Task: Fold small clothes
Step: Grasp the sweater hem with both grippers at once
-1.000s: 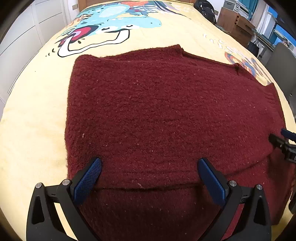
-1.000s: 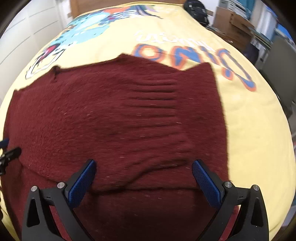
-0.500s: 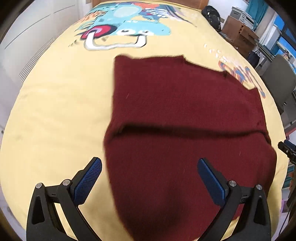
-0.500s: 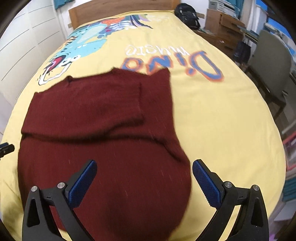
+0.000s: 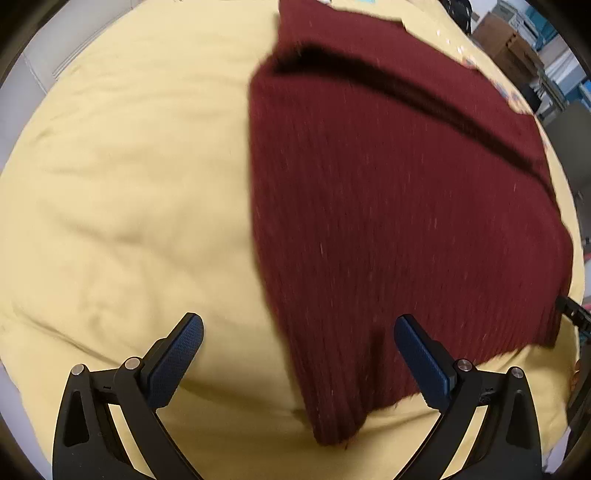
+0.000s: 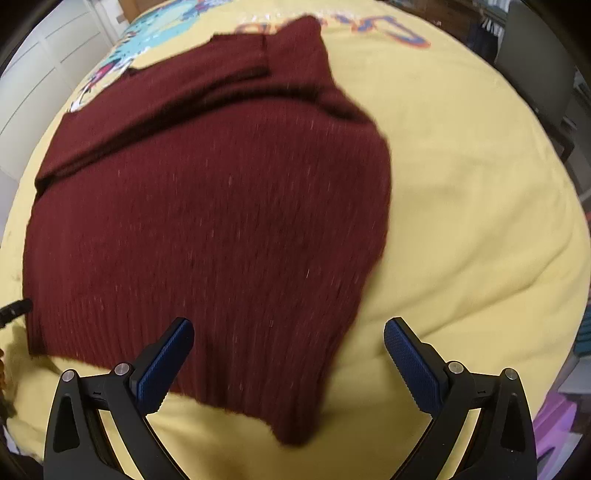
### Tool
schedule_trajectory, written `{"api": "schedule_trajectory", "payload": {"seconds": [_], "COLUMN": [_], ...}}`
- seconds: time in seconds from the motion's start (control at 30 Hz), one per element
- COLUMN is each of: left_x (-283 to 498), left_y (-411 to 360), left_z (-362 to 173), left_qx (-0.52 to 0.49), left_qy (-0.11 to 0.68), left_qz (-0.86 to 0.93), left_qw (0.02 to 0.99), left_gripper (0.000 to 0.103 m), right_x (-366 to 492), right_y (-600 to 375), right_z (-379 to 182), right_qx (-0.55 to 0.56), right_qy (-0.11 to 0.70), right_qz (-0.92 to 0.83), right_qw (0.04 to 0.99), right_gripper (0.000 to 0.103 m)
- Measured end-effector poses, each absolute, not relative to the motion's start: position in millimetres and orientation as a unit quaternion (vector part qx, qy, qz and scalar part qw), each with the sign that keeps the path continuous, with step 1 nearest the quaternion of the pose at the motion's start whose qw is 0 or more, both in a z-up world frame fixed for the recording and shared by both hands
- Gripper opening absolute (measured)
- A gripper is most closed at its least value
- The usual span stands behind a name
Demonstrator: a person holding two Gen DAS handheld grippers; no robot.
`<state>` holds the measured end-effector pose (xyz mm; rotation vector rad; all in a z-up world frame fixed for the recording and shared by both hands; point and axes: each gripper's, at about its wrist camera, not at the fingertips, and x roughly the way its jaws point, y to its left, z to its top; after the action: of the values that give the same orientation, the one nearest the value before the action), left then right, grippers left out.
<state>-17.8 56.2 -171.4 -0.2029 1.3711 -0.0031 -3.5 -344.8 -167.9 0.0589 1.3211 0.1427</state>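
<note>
A dark red knitted sweater (image 5: 399, 206) lies flat on a yellow bedspread (image 5: 122, 192), with a folded layer across its far part. It also shows in the right wrist view (image 6: 207, 206). My left gripper (image 5: 297, 354) is open and empty above the sweater's near left corner. My right gripper (image 6: 288, 356) is open and empty above the sweater's near right corner. The ribbed hem faces me. A tip of the right gripper shows at the left wrist view's right edge (image 5: 572, 314).
The bedspread (image 6: 472, 192) carries a cartoon print and orange lettering (image 6: 391, 29) at the far end. White wardrobe doors (image 6: 48, 59) stand left. A dark chair (image 6: 532, 66) and cardboard boxes (image 5: 513, 48) stand right of the bed.
Both grippers have pulled back and up from the sweater toward its near hem, staying open. The views now look down at the hem corners; more bare bedspread shows beside the sweater.
</note>
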Motion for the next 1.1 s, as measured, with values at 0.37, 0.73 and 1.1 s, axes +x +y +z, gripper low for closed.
{"api": "schedule_trajectory", "payload": {"seconds": [0.37,0.73,1.1], "left_x": [-23.2,-18.7,6.8], "left_y": [28.7,31.5,35.5], "left_z": [-183.5,-150.2,-80.3], "left_qx": [-0.077,-0.115,-0.132], "left_qy": [0.642,0.618,0.534], "left_qz": [-0.044,-0.099,-0.102], "left_qw": [0.762,0.771,0.829], "left_gripper": [0.074,0.009,0.009], "right_x": [-18.5,-25.9,27.9], "right_y": [-348.0,-355.7,-386.4], "right_z": [-183.4,-149.1,-57.3], "right_qx": [0.073,0.087,0.126], "right_qy": [0.656,0.633,0.53], "right_qz": [0.089,0.122,0.146], "right_qw": [0.746,0.76,0.825], "right_gripper": [0.035,0.012,0.011]}}
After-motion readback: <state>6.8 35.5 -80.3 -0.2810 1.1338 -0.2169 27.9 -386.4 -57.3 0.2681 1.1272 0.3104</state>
